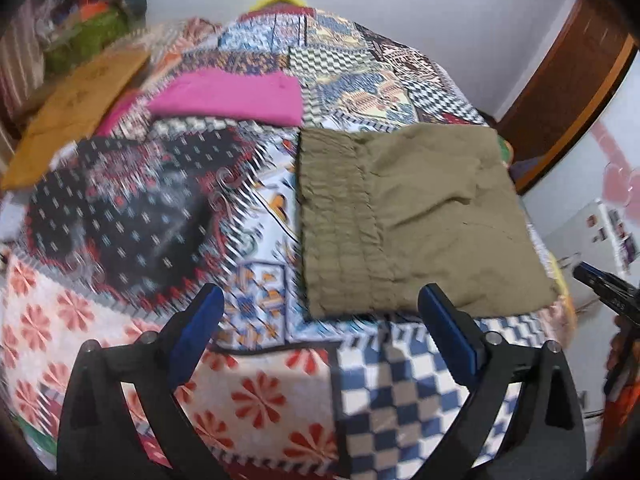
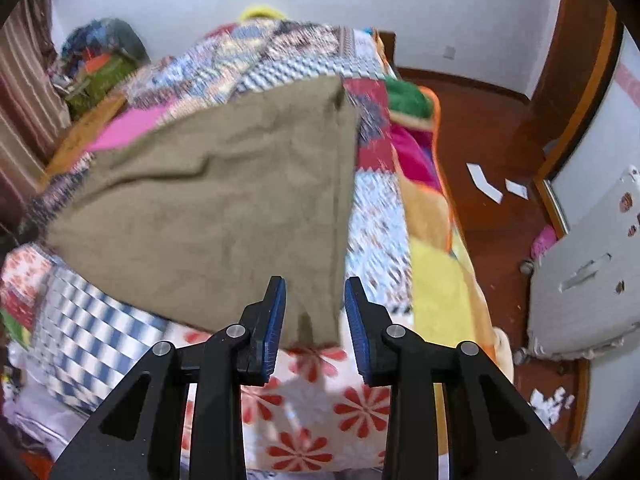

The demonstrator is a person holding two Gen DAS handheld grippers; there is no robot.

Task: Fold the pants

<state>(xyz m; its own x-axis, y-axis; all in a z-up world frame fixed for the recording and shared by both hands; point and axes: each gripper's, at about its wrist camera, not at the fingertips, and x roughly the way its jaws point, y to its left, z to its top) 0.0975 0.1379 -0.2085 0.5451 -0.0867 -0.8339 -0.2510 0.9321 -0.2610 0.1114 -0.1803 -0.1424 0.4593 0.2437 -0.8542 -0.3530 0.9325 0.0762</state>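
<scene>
The olive-green pants (image 1: 404,216) lie folded into a flat square on the patchwork bedspread (image 1: 256,392), with the gathered waistband at the left side. My left gripper (image 1: 320,300) is open wide and empty, just in front of the near edge of the pants. In the right wrist view the pants (image 2: 216,200) fill the middle. My right gripper (image 2: 314,292) is open, its fingers either side of the pants' near right corner without closing on it. The tip of the right gripper shows at the far right of the left wrist view (image 1: 600,284).
A folded pink garment (image 1: 232,98) lies behind the pants on the bed. A brown board (image 1: 76,108) and a pile of coloured things (image 1: 96,20) are at the back left. The bed's right edge drops to a red-brown floor (image 2: 488,140), with a white appliance (image 2: 592,272) beside it.
</scene>
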